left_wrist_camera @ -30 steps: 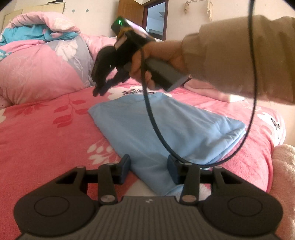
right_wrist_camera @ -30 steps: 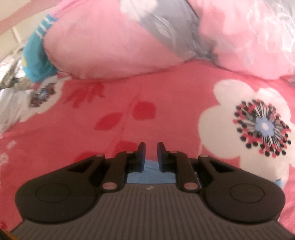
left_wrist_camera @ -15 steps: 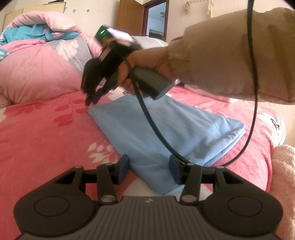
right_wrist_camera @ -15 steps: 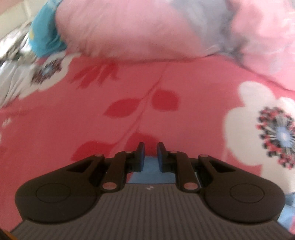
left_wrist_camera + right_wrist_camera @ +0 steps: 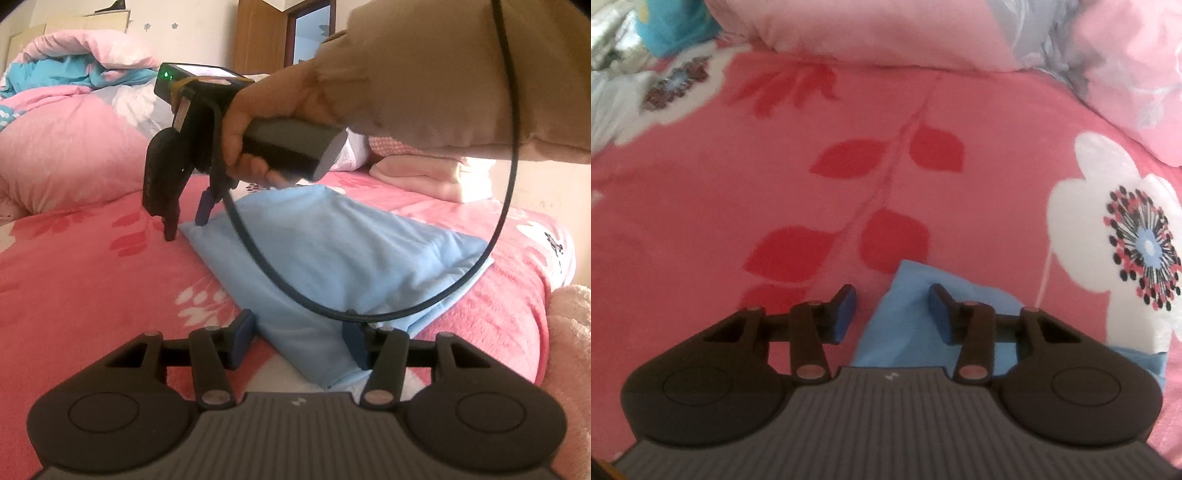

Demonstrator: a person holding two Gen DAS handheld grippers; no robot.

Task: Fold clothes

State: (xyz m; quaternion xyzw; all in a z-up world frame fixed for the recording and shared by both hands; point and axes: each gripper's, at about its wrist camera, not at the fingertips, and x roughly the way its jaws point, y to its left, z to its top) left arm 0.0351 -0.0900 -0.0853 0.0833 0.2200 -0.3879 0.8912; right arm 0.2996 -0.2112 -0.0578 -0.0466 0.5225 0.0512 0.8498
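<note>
right gripper (image 5: 892,308) jaws just opened, astride the cloth (image 5: 343,254) corner; left gripper (image 5: 297,341) wide astride its near corner, pads clear.

The right hand (image 5: 258,122), in a beige sleeve (image 5: 443,70), grips the grey handle of the right hand-held gripper (image 5: 186,225), tilted steeply downward; its jaws, parted with nothing pressed between the pads, have just been opening. The left hand-held gripper (image 5: 299,341) points gently downward, its jaws spread wide and also just opening.
</note>
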